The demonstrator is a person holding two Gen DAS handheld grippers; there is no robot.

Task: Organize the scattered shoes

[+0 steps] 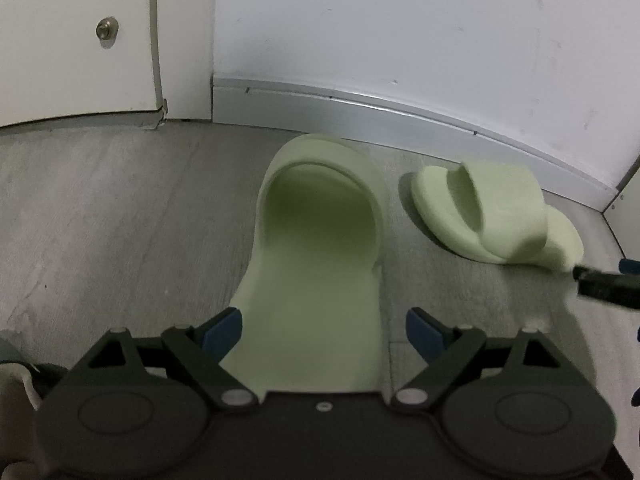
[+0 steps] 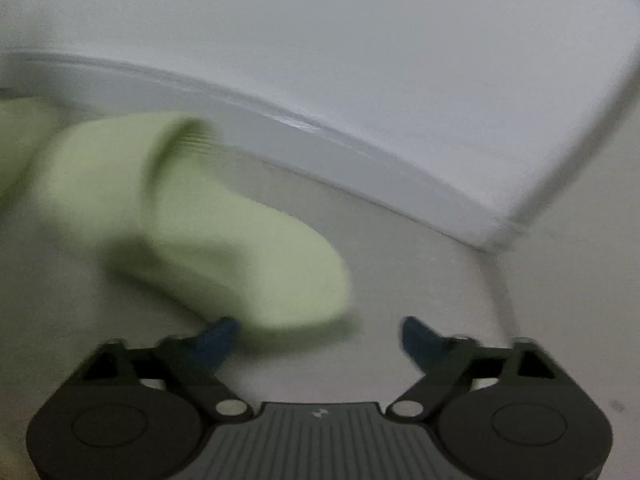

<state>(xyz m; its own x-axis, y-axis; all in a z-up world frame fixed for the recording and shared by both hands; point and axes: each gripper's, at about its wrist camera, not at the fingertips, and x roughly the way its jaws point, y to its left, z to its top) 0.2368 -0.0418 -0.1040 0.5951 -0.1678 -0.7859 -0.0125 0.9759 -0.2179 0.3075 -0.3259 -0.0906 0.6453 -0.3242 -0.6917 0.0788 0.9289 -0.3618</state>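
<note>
So, left wrist view first: the left claw [image 1: 318, 326] sits low over the grey floor [image 1: 120, 220] with its blue fingertips [image 1: 224, 330] spread wide. A pale green slide, call it the near slipper [image 1: 320, 280], lies flat between them, long axis running straight away from the camera, heel end down by the claw body and the strap and toe end up toward the silver baseboard [image 1: 360, 106]. The left pad looks right against its edge, the right pad stands clear with floor showing in the gap, so it's not squeezed. Off to the right there's the far slipper [image 1: 496, 216], same green, lying crosswise at a slant with its toe opening facing left toward the first one, near the baseboard. A dark finger of the right claw [image 1: 604, 286] pokes in from the right edge just by its heel. White wall [image 1: 400, 20] behind, a white door [image 1: 72, 40] at upper left.

Right wrist view is blurry. The right claw [image 2: 320, 338] has its jaws apart, nothing clamped. The far slipper [image 2: 192, 224] runs diagonally from upper left down to lower right, its rounded heel end right by the left fingertip [image 2: 218, 340]; can't tell if that's actually touching. The right pad is over bare floor [image 2: 400, 280]. A bit of the near slipper [image 2: 16, 140] shows at the left edge.
</note>
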